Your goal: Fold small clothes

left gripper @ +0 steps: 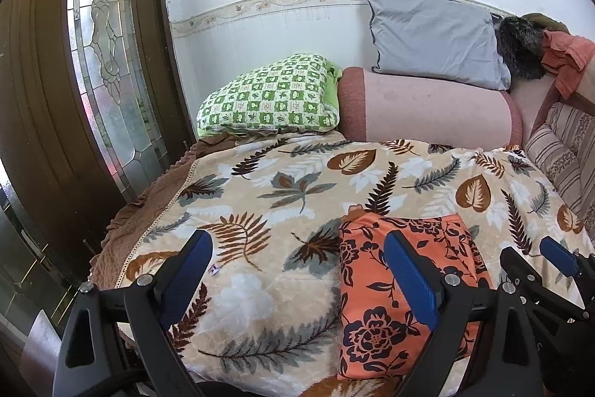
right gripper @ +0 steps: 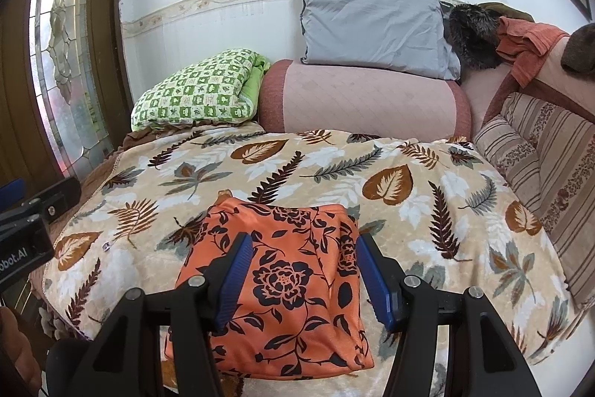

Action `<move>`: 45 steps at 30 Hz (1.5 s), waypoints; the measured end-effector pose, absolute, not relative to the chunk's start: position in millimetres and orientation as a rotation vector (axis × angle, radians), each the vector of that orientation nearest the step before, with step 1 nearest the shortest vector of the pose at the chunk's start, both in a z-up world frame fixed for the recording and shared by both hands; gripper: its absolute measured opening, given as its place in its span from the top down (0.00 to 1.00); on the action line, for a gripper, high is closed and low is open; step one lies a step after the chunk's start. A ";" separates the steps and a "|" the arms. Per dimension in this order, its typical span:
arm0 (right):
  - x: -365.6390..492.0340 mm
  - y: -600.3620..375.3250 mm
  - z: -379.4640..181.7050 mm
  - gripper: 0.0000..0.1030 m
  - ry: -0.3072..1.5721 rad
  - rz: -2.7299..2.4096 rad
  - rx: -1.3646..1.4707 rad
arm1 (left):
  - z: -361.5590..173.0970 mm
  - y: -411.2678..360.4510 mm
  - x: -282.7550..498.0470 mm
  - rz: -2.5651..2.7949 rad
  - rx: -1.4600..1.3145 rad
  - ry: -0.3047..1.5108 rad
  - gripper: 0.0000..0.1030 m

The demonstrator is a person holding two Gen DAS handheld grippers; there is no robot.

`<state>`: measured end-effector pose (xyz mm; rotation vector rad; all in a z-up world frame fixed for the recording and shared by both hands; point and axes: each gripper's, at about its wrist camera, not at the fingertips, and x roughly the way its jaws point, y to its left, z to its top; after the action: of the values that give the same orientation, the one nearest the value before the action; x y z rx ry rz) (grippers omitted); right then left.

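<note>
We hold our right claw (right gripper: 303, 276) above the near part of the folded orange floral garment (right gripper: 275, 289), its blue pads (right gripper: 234, 279) standing apart and clear of the cloth, nothing pinched between them. Our left claw (left gripper: 297, 279) sits to the left of that, its jaws spread wide over the leaf-print blanket (left gripper: 260, 196), the right pad (left gripper: 411, 279) hanging over the left edge of the garment and the left pad over bare blanket; it grips nothing.

The garment lies flat in a rough rectangle near the front edge of the bed, on top of the blanket. A small orange tab sticks out at its far left corner.

Beyond the blanket, a pink bolster (right gripper: 364, 99) lies across the head of the bed, with a green checked pillow (right gripper: 197, 92) just beside it on the left and a grey pillow (right gripper: 372, 28) leaning on the wall above it. Striped cushions (right gripper: 539, 151) line the right side. A wooden door with a leaded glass panel (left gripper: 108, 54) stands at the left.
</note>
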<state>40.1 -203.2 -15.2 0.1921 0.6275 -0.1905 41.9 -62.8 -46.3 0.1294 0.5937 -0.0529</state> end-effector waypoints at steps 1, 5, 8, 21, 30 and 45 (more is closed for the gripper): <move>40.2 -202.8 -15.6 0.41 0.628 -0.190 0.192 | -46.7 -62.9 42.1 -0.056 0.130 0.595 0.09; 40.2 -202.4 -17.1 0.41 0.631 -0.188 0.191 | -45.2 -62.9 38.9 -0.061 0.126 0.577 0.09; 39.8 -202.0 -17.8 0.41 0.632 -0.187 0.190 | -42.7 -63.0 36.1 -0.070 0.121 0.558 0.09; 39.7 -200.5 -19.4 0.41 0.626 -0.183 0.180 | -42.7 -60.7 33.6 -0.088 0.118 0.541 0.09; 40.3 -198.2 -18.4 0.41 0.629 -0.184 0.170 | -41.2 -57.0 32.4 -0.108 0.103 0.529 0.09; 36.5 -176.8 -1.5 0.41 0.594 -0.179 0.117 | -31.9 -41.6 22.7 -0.132 0.073 0.487 0.09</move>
<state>36.5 -176.8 -1.5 0.1174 0.5943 -0.1786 22.7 -41.6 -31.9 0.0728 0.4875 -0.1324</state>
